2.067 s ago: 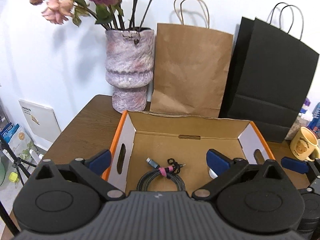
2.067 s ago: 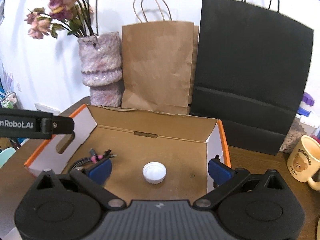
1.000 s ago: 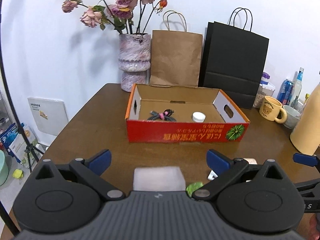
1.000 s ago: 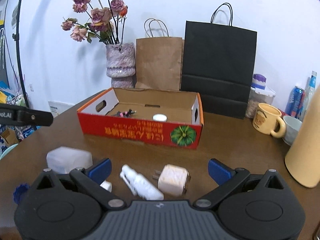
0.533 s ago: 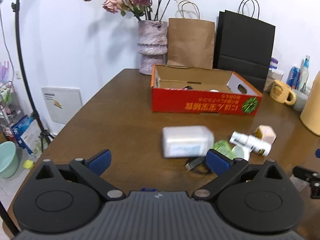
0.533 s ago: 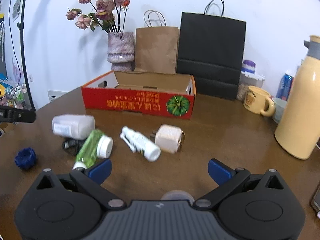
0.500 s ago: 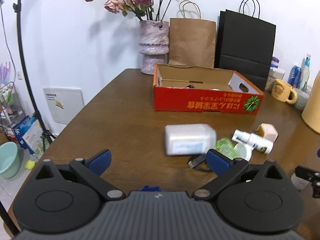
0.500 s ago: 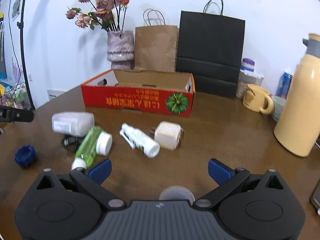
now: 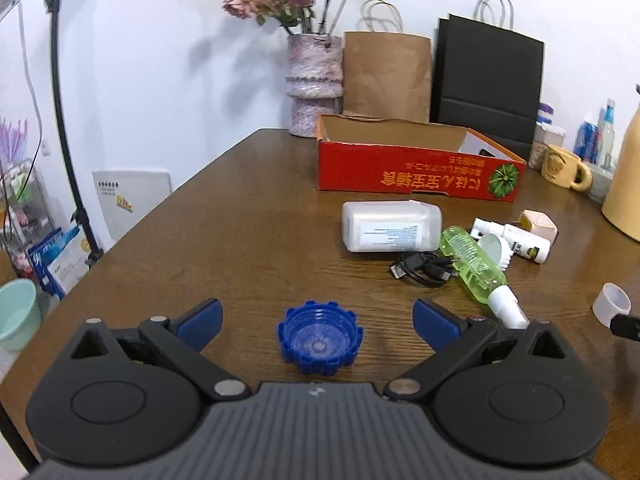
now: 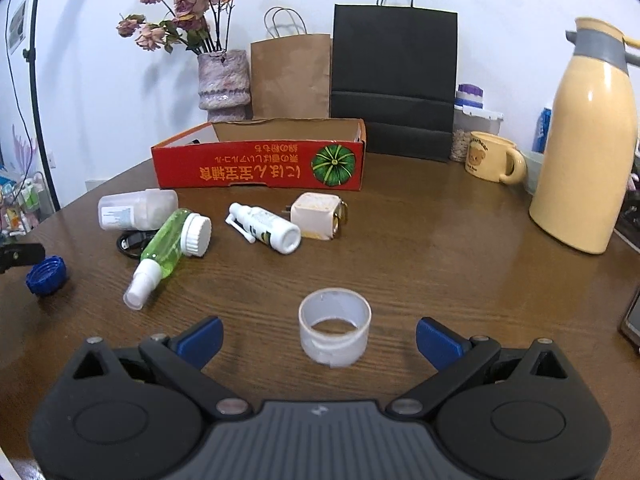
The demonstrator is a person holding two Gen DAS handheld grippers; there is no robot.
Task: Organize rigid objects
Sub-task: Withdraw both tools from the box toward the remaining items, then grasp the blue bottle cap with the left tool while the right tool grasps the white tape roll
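Observation:
My left gripper is open, with a blue bottle cap lying on the table between its fingers. My right gripper is open around a clear tape roll standing on the table. Further back lie a white jar, a green spray bottle, a white spray bottle, a beige charger plug and a black cable. The red cardboard box stands open behind them.
A vase with dried flowers, a brown paper bag and a black paper bag stand behind the box. A yellow mug and a cream thermos stand at the right. The table's left edge drops to the floor.
Both grippers have pulled back from the box and come low over the near table. The blue cap now lies between the left fingers and the tape roll between the right ones.

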